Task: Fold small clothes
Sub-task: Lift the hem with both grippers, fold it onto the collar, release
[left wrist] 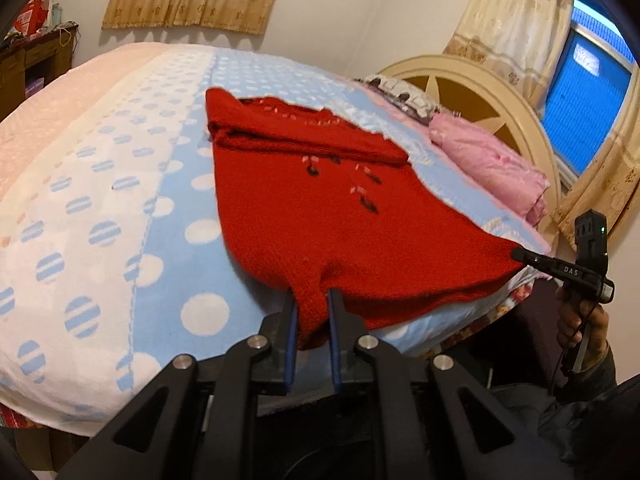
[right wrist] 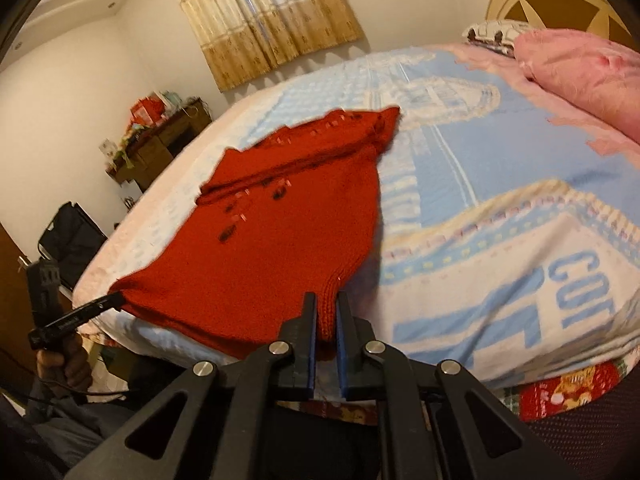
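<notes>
Between both claws, knitted red sweater (left wrist: 320, 220)

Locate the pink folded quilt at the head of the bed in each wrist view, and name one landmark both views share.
Left wrist view: pink folded quilt at centre right, beside the headboard.
Right wrist view: pink folded quilt at the upper right edge.
Shared landmark: the red knitted sweater on the bed.

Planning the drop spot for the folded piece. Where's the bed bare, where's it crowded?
Bare: the dotted blanket left of the red sweater, and the lettered blanket between the sweater and the pink quilt. Crowded: the near edge, where the left gripper and right gripper pinch the hem.
</notes>
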Demonstrator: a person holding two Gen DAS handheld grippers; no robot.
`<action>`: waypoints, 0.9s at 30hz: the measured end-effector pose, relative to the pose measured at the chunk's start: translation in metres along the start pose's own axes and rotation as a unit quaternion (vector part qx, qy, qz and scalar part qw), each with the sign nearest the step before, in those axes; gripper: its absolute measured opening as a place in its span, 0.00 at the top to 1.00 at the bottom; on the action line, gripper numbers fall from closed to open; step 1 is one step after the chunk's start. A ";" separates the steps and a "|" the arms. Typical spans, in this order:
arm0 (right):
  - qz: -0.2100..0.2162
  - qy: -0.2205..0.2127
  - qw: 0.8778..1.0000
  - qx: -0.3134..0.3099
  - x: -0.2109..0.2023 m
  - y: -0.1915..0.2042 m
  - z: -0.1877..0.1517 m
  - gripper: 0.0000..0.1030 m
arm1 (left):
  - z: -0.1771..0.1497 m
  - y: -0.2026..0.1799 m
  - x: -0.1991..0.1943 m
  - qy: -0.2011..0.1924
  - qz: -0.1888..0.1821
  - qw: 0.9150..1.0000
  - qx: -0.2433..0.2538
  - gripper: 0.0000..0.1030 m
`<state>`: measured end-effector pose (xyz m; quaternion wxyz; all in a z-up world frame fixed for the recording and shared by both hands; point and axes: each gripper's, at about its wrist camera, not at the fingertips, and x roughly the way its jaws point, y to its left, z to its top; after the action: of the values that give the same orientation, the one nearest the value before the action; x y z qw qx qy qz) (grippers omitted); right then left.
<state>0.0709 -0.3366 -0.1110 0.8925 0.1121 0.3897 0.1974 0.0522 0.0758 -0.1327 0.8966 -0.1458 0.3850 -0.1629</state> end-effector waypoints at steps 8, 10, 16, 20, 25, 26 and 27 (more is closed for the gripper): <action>-0.002 -0.047 0.999 -0.002 -0.004 0.007 0.046 0.93 | 0.040 0.006 -0.008 -0.036 -0.033 0.999 -0.022 0.87; -0.002 -0.055 0.998 -0.004 -0.002 0.010 0.058 0.93 | 0.055 0.005 -0.008 -0.046 -0.040 0.998 -0.023 0.87; 0.002 -0.077 0.997 -0.008 0.009 0.016 0.100 0.93 | 0.092 0.010 0.001 -0.058 -0.029 0.998 -0.019 0.88; 0.004 -0.082 0.997 -0.011 0.020 0.019 0.123 0.93 | 0.113 0.014 0.008 -0.060 -0.025 0.998 -0.018 0.88; 0.001 -0.085 0.996 -0.020 0.033 0.021 0.152 0.93 | 0.138 0.016 0.016 -0.067 -0.021 0.997 -0.012 0.88; 0.000 -0.087 0.996 -0.021 0.035 0.020 0.160 0.93 | 0.145 0.018 0.020 -0.068 -0.020 0.997 -0.015 0.88; 0.000 -0.088 0.996 -0.021 0.038 0.019 0.166 0.93 | 0.151 0.020 0.022 -0.070 -0.018 0.997 -0.019 0.88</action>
<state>0.2118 -0.3105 -0.0173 0.9255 0.1103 0.3056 0.1945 0.1817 0.1050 -0.0549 0.9154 -0.1803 0.3220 -0.1609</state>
